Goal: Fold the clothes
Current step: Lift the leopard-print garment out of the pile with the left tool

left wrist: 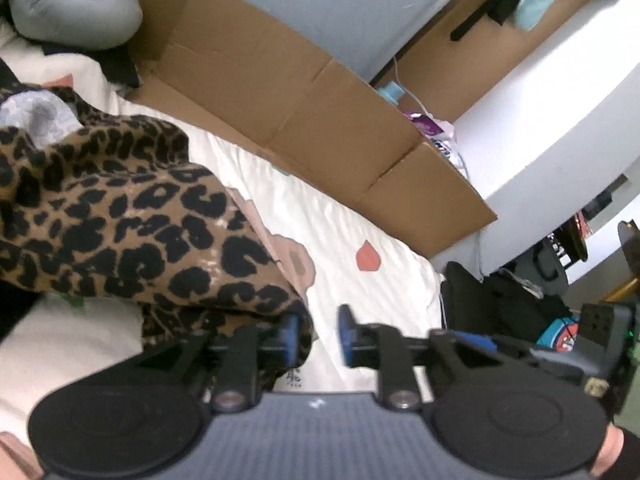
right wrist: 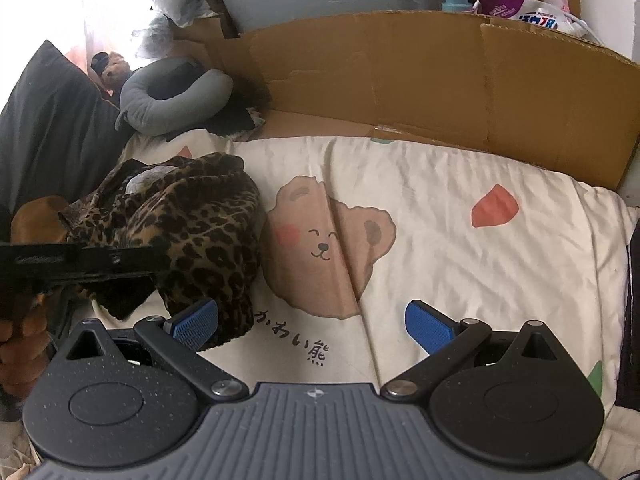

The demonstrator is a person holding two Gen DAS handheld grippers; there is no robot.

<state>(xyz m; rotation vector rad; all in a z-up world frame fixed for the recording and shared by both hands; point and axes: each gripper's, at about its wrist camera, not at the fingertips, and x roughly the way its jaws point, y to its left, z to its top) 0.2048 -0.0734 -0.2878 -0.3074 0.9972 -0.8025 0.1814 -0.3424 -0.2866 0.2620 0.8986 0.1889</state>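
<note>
The leopard-print garment (right wrist: 188,220) is lying crumpled in a heap at the centre left of the right wrist frame, on the cream bear-print duvet (right wrist: 460,264), just beside the printed bear's face, so folding is evidently yet to get going: the cloth needs spreading flat first. In the left wrist view the left gripper (left wrist: 318,338) is sitting low in the frame with its blue pads apart by a narrow gap; bare duvet is showing between them, and the garment's edge (left wrist: 168,240) is lying against the outside of the left-hand pad, not pinched, so the jaws are released and gripping nothing. The right gripper (right wrist: 312,326) is hovering over the duvet at the bottom of its frame with jaws spread wide and empty, its left-hand pad overlapping the heap's lower edge in view, probably waiting to take a corner. A flattened cardboard box (right wrist: 420,76) is standing along the top of the frame, walling the bed's far side, and a grey neck pillow (right wrist: 176,100) is resting at the upper left.
</note>
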